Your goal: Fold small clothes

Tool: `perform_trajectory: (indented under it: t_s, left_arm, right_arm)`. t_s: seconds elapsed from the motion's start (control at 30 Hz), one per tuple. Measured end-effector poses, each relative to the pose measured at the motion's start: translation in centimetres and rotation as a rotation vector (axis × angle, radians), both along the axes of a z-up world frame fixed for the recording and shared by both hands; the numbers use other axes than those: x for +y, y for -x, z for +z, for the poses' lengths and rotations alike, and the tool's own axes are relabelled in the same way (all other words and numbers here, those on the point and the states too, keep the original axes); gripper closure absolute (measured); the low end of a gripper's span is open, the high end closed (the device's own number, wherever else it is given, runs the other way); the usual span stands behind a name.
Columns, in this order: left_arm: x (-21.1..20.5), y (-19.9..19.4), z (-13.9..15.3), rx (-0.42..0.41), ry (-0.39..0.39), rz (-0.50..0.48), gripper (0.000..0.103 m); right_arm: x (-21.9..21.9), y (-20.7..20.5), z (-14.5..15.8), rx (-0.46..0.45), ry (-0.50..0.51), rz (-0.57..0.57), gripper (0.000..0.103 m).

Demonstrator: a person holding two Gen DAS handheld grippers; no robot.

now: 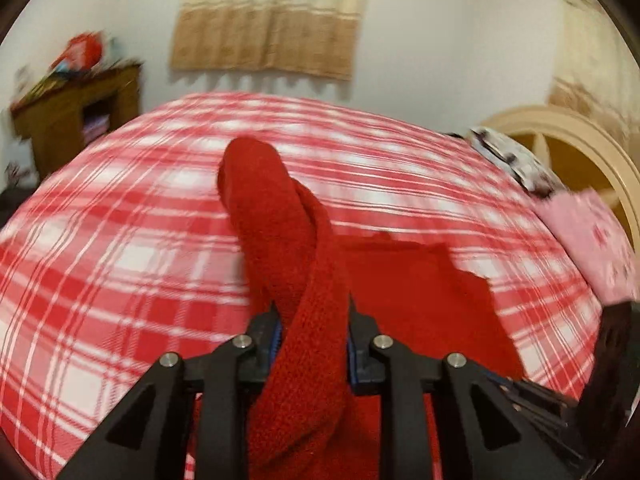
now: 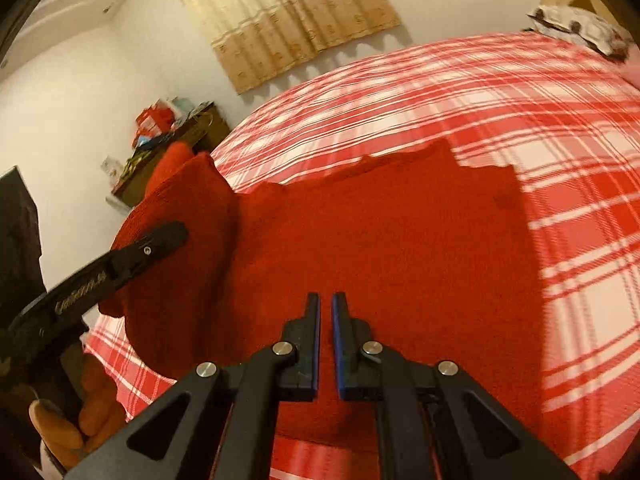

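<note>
Left claw (image 1: 314, 336) gripped red knit sweater's (image 2: 380, 248) sleeve (image 1: 276, 216), lifted over plaid bed (image 1: 120, 240). Right claw (image 2: 326, 320) hovered closed, empty, above sweater body. Wooden cabinet (image 1: 72, 120), curtain (image 1: 268, 20), pillow (image 1: 516, 160) beyond.

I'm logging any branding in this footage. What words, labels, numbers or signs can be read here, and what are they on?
Light lettering on the side of the left gripper, seen in the right wrist view: too blurred to read.
Colourful boxes on the wooden shelf: any print is too small and blurred to read.
Red knitted garment, plaid bedsheet, curtain: no text.
</note>
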State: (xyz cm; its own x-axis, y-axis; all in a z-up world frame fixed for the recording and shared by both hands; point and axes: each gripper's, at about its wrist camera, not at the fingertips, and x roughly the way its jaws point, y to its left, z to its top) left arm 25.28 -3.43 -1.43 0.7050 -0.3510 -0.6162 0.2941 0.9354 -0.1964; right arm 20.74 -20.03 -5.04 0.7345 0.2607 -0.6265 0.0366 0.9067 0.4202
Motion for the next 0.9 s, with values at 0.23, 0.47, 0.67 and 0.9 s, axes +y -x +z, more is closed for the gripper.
perform_trajectory:
  t_s: [0.23,0.47,0.67,0.9]
  left_arm:
    - [-6.0,-0.1,-2.8,0.060,-0.037,-0.132,0.078]
    - [-8.1,1.3,-4.3,0.045,-0.116,-0.161,0.078]
    - [-8.2,2.8,-3.3,0.055,-0.063,-0.251,0.043]
    - [-3.0,6.7,-2.0,0.025,-0.038,-0.255,0.024]
  right_arm:
    - [-3.4,0.8,-0.6,0.013,-0.044,-0.043,0.097]
    - [-4.8,0.5,-2.1,0.063,-0.109,-0.045,0.097]
    - [-6.5,0.9,-1.4,0.035,-0.272,-0.043,0.092]
    - [-7.1,1.9,0.6,-0.034,-0.319,-0.053,0.058]
